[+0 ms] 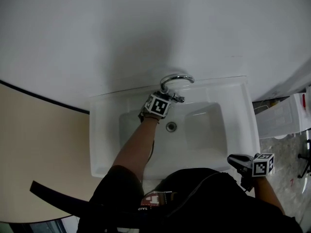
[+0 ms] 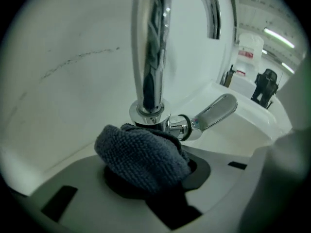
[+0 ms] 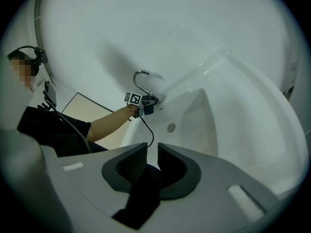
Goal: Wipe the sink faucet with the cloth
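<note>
- The right gripper [image 3: 151, 149] is hovering by the near right corner of the sink [image 1: 99, 144]. Its dark pads, one of them ribbed, are standing slightly apart with only a narrow slit between them, and nothing is sitting in that slit.
- The sink is showing as a glossy white rectangle with a rounded basin and a small round metal drain [image 1: 171, 126].
- Flanking it, a white plastic container [image 1: 282, 118] is standing on the right. A flat beige surface [image 1: 39, 144] with a dark curved edge is lying on the left.
- The person's bare forearm [image 1: 138, 144] is reaching across the basin, passing just left of the drain.
- At the back rim, the left gripper [image 2: 154, 178] is clamping the cloth [image 2: 141, 154] between dark rounded pads set in a smooth pale-grey body.
- The cloth is bulging out of the jaws as a soft blue-grey wad of nubby, looped terry.
- The wad's far edge is meeting the ringed chrome collar at the foot of the faucet [image 2: 149, 67] and is covering the collar's lower left part.
- Right of the collar, a flat, paddle-shaped chrome lever [image 2: 216, 111] is jutting up and outward, clear of the cloth.
- The faucet's polished round tube is rising straight, then arching over in a gooseneck with its mouth pointing down.
- Behind everything, a plain matte white wall [image 2: 68, 47] is filling the background, marked by one faint thin line.
</note>
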`<state>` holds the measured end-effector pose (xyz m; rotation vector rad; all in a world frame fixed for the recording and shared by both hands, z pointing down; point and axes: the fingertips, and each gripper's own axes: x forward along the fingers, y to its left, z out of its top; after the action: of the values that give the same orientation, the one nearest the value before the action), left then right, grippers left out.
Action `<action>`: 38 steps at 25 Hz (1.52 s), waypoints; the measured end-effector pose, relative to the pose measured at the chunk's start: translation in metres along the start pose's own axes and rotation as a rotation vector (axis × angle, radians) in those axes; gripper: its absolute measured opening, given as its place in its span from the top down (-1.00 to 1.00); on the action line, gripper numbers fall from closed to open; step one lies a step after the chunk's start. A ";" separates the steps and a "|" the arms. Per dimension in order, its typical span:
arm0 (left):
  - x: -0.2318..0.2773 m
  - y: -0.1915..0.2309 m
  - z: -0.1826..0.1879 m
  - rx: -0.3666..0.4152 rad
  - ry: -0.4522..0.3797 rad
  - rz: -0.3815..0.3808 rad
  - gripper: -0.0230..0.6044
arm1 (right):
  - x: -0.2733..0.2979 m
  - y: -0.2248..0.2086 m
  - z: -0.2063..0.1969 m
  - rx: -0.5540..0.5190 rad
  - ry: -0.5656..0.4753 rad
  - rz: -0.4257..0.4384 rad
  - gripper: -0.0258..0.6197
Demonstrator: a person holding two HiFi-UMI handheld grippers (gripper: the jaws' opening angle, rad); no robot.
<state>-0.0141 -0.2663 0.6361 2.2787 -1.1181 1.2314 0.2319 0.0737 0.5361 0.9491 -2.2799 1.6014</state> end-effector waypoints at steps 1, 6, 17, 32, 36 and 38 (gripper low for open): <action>0.001 0.001 0.001 0.049 0.036 0.020 0.54 | -0.001 -0.001 -0.001 0.005 -0.002 -0.003 0.71; 0.020 0.008 -0.008 0.268 0.235 0.060 0.53 | -0.003 -0.006 -0.006 0.018 -0.001 -0.006 0.71; -0.039 -0.016 0.015 -0.081 -0.057 -0.141 0.53 | -0.008 -0.007 0.002 0.021 -0.044 0.010 0.71; -0.008 0.079 0.021 -1.346 -0.789 -0.126 0.53 | -0.005 -0.003 -0.010 0.027 0.010 -0.007 0.71; -0.002 0.070 0.022 -1.428 -0.762 -0.231 0.53 | -0.010 -0.005 -0.012 0.044 -0.008 -0.011 0.71; -0.002 0.062 0.019 -1.456 -0.716 -0.324 0.54 | -0.010 -0.009 -0.015 0.045 -0.008 -0.012 0.71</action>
<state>-0.0511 -0.3167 0.6185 1.4837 -1.1305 -0.5624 0.2427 0.0895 0.5442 0.9791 -2.2478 1.6540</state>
